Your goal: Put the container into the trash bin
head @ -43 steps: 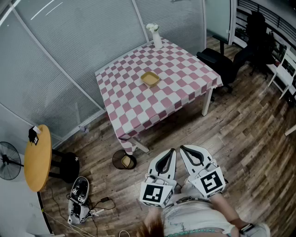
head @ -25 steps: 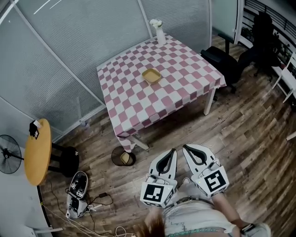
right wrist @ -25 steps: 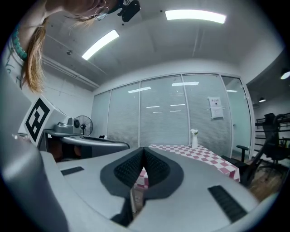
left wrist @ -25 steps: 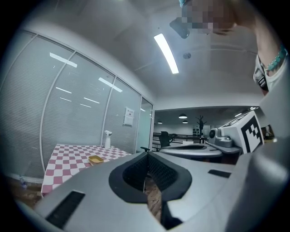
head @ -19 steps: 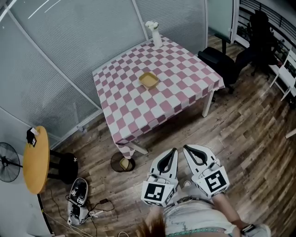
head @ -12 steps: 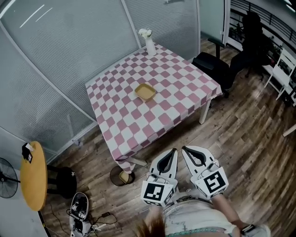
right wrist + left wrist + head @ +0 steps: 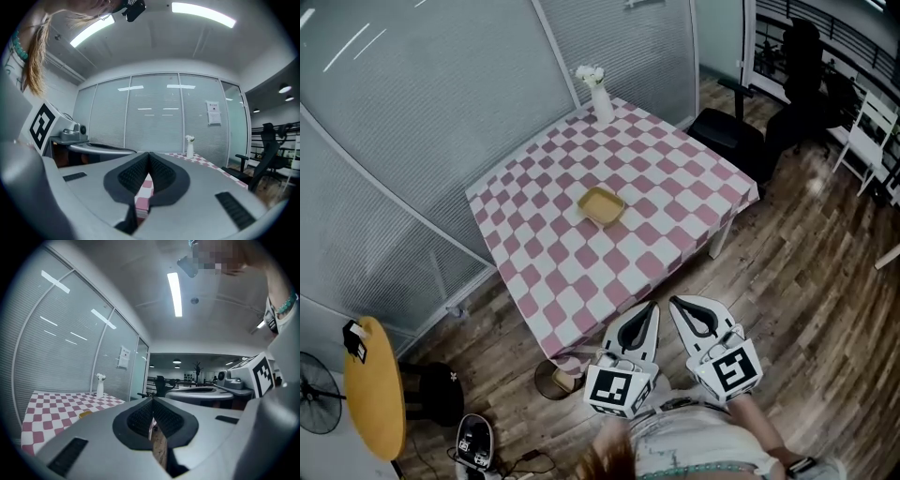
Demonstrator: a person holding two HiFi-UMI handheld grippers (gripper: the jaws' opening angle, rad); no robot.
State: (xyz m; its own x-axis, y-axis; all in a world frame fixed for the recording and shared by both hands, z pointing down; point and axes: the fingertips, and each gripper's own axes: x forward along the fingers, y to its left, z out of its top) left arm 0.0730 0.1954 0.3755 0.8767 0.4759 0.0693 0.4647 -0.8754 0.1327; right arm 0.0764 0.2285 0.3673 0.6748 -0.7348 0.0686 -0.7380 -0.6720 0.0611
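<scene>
A: Left edge first, quick
B: Round yellow side table (image 7: 375, 401) with a fan (image 7: 313, 417) beside it. Then the trash bin (image 7: 553, 379), which is dark, round and open-topped with something tan inside. It's on the wood floor (image 7: 806, 281) just by the near corner of the checked tablecloth (image 7: 675, 178)
A: Container?
B: The container (image 7: 602, 206) sits near the middle of that pink-and-white cloth. It's a shallow tray, squarish with rounded corners, mustard yellow, open side up. It's well apart from the bin and from both grippers. In the left gripper view it's only a small yellow speck on the checks. There's a white vase (image 7: 600, 98) with flowers at the far corner
A: Claws?
B: The left gripper (image 7: 652, 306) is low in the head view, aimed at the table's near edge. Its ribbed pads (image 7: 140, 418) are pressed together and hold nothing. The right gripper (image 7: 672, 301) is just beside it, jaws likewise closed tight and empty
A: Far right?
B: A black office chair (image 7: 727, 136) by the table's right corner
</scene>
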